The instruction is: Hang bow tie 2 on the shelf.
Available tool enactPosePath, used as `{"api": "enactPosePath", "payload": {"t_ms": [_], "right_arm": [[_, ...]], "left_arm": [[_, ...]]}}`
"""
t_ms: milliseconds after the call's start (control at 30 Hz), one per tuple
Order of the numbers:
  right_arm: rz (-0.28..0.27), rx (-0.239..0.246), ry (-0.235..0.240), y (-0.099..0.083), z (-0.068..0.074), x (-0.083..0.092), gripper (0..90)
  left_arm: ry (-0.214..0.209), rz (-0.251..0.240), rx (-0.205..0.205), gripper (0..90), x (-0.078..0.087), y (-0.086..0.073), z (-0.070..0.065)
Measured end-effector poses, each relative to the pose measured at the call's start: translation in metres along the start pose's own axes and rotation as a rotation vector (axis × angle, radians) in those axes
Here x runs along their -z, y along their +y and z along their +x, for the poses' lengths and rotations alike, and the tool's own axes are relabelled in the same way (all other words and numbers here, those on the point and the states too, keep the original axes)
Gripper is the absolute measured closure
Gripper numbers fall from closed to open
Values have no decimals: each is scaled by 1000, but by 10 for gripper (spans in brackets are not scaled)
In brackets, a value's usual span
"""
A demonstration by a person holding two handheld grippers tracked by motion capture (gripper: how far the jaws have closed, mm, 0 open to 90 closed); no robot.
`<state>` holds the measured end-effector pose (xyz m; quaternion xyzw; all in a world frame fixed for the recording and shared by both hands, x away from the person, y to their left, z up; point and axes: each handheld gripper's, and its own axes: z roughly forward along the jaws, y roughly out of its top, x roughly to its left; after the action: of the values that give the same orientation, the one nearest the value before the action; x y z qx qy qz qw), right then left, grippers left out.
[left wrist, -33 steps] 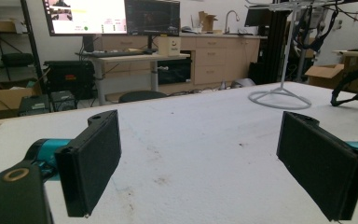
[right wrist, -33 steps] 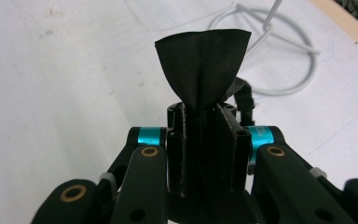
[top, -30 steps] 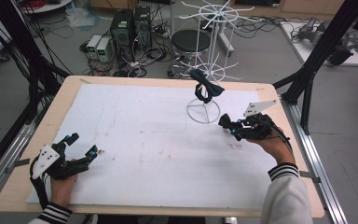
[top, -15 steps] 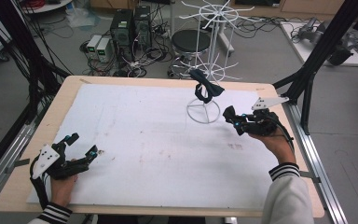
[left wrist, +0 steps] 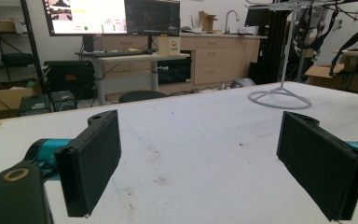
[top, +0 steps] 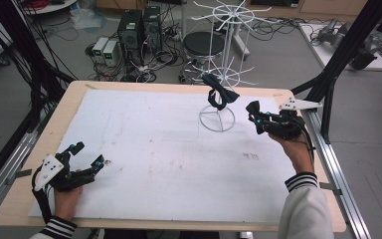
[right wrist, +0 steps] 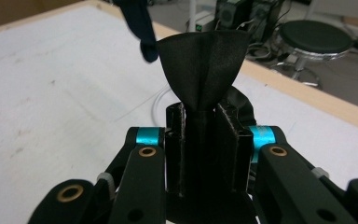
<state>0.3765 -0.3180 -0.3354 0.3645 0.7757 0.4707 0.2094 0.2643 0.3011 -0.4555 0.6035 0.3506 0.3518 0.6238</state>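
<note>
My right gripper (right wrist: 200,140) has its two black jaws pressed together on a small piece of soft black cloth (right wrist: 203,70). The cloth is pinched at its bottom and fans out wide above the jaws. In the high view I see this right gripper (top: 254,113) in the air just beside the white wire rack (top: 218,99), on the side away from my other hand. A person's hand (top: 292,144) in a white sleeve with striped cuff holds it.

The white wire rack stands on a round ring foot on the big white board (top: 169,149). Another dark cloth (top: 219,93) hangs on the rack, low down, near its pole. In the right gripper view a dark blue piece of that hanging cloth (right wrist: 137,25) shows just past my pinched cloth.

My left gripper (left wrist: 200,158) is spread wide, with nothing between its two flat black pads (left wrist: 95,163). In the high view the left gripper (top: 85,159) rests low over the white board, well apart from the rack, at the person's near corner.

The board lies on a wooden table (top: 40,149). Past the rack, on the floor, stand a black round stool (top: 204,44) and black computer boxes (top: 138,30) with many cables.
</note>
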Motion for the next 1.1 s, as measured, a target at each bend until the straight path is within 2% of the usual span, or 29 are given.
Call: {"api": "enactPosePath", "payload": {"t_ms": [300, 600, 667, 733, 1100], "right_arm": [[-88, -33, -59, 4, 3, 4, 743], [-202, -67, -164, 10, 8, 8, 744], [-220, -65, -175, 11, 7, 10, 744], [-244, -84, -176, 12, 7, 11, 744], [-292, -95, -205, 23, 8, 13, 744]], "left_arm": [[0, 1, -4, 142, 0, 0, 0], [0, 1, -5, 142, 0, 0, 0], [1, 1, -3, 142, 0, 0, 0], [0, 1, -4, 142, 0, 0, 0], [2, 1, -2, 142, 0, 0, 0]]}}
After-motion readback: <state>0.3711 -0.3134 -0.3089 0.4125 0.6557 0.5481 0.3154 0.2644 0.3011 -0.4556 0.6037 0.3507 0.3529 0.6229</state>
